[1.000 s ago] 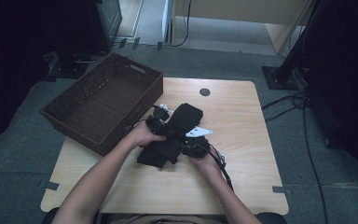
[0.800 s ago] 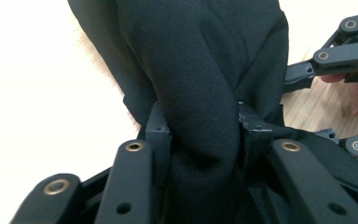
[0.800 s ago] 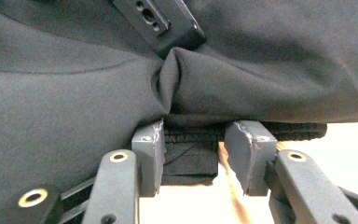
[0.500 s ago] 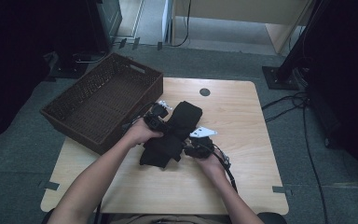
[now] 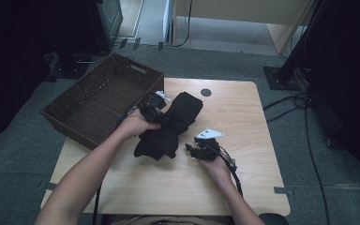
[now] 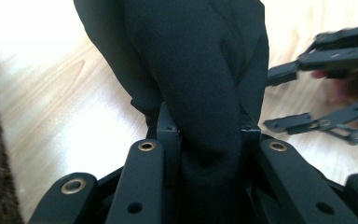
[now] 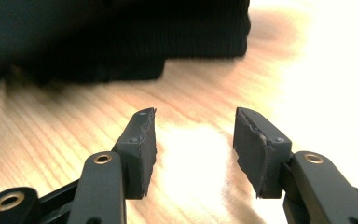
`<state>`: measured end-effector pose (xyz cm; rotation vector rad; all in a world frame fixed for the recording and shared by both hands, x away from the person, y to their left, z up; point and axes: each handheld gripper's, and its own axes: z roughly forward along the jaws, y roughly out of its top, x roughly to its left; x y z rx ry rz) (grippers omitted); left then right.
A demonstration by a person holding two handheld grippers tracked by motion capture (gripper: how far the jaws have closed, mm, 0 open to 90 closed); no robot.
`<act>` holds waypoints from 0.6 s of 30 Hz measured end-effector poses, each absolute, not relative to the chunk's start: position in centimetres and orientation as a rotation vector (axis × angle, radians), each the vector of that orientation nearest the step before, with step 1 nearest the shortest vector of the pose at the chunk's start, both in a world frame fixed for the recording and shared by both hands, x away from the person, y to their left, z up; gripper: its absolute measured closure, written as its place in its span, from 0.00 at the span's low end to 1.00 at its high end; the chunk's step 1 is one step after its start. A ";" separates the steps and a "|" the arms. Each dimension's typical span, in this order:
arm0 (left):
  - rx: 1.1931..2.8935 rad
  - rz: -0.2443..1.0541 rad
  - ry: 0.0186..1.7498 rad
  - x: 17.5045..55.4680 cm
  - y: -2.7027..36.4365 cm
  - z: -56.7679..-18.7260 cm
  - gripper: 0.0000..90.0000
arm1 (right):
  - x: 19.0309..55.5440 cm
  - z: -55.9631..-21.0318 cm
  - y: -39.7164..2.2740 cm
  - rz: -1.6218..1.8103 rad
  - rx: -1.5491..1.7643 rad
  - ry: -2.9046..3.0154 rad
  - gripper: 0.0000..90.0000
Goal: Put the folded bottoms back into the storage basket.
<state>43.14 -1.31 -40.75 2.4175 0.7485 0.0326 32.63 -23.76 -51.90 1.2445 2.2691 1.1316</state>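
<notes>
Light wooden table point(image 5: 243, 187): black folded fabric garment point(image 5: 171, 126) at centre, right of dark wicker basket point(image 5: 98, 101). Left gripper point(image 5: 161, 117) fingers just closed, clamping garment fold. Right gripper point(image 5: 190, 150) fingers parted, empty, near garment's right edge.

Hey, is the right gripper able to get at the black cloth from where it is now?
Probably yes: the right gripper stands open just short of the black cloth, with bare table between them.
</notes>
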 end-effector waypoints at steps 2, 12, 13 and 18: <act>2.414 0.052 0.751 43.1 -1.1 -40.0 0.80 | 32.5 -52.1 -23.7 1.127 1.244 2.271 0.55; 2.395 0.133 0.749 43.8 1.2 -35.3 0.80 | 32.4 -52.2 -23.6 1.096 1.223 2.257 0.55; 2.385 0.142 0.754 43.9 1.6 -34.8 0.80 | 32.3 -52.2 -23.6 1.094 1.219 2.255 0.54; 2.386 0.212 0.773 44.6 3.4 -31.8 0.80 | 32.2 -52.2 -23.3 1.079 1.208 2.254 0.53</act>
